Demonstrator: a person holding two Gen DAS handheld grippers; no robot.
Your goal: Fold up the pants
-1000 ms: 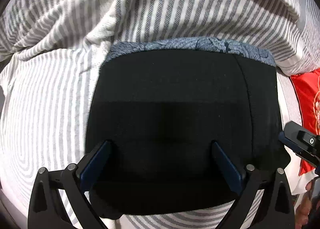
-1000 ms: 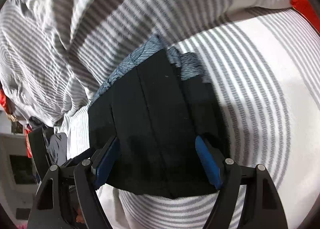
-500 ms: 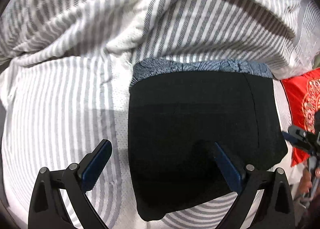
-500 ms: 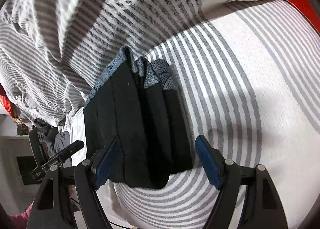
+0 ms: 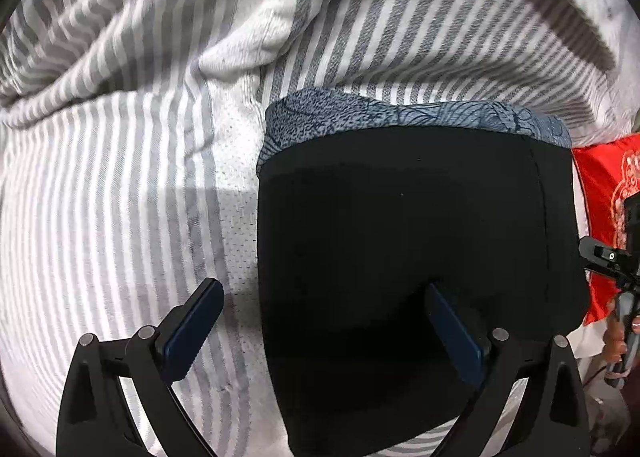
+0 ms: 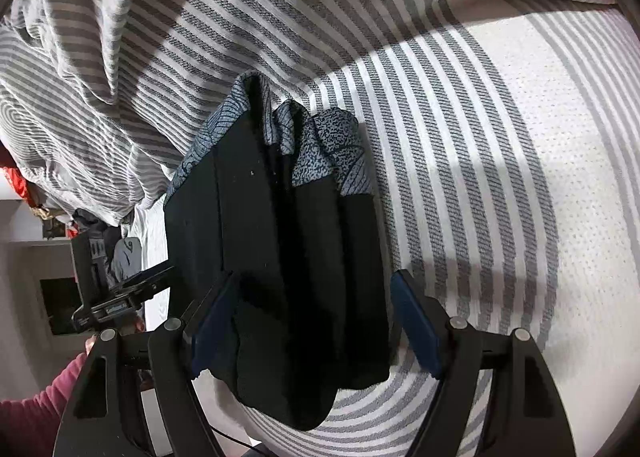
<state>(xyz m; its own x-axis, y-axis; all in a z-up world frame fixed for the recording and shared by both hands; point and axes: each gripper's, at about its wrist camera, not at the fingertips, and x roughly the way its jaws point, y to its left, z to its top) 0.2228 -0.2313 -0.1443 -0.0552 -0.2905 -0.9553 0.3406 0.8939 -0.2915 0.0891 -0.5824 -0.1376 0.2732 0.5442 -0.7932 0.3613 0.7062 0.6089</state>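
The black pants (image 5: 408, 257) lie folded in a compact stack on the striped bed, with a blue-grey patterned band (image 5: 400, 117) along the far edge. My left gripper (image 5: 324, 333) is open and empty above the stack's left edge, one finger over the sheet, one over the pants. In the right wrist view the pants (image 6: 280, 249) show their layered side. My right gripper (image 6: 316, 321) is open and empty, its fingers on either side of the stack's near end. The right gripper (image 5: 608, 261) shows at the left view's right edge; the left gripper (image 6: 120, 297) shows at the right view's left.
The grey-and-white striped sheet (image 5: 120, 217) covers the bed, with a rumpled striped duvet (image 5: 200, 17) piled behind the pants. A red patterned cushion (image 5: 608, 185) lies to the right. Beyond the bed's edge are dark clothes and a shelf (image 6: 56, 297).
Both grippers have drawn back from the folded pants. The left one has shifted left, so the stack now sits right of its centre. The right one has lifted, showing more of the stack.
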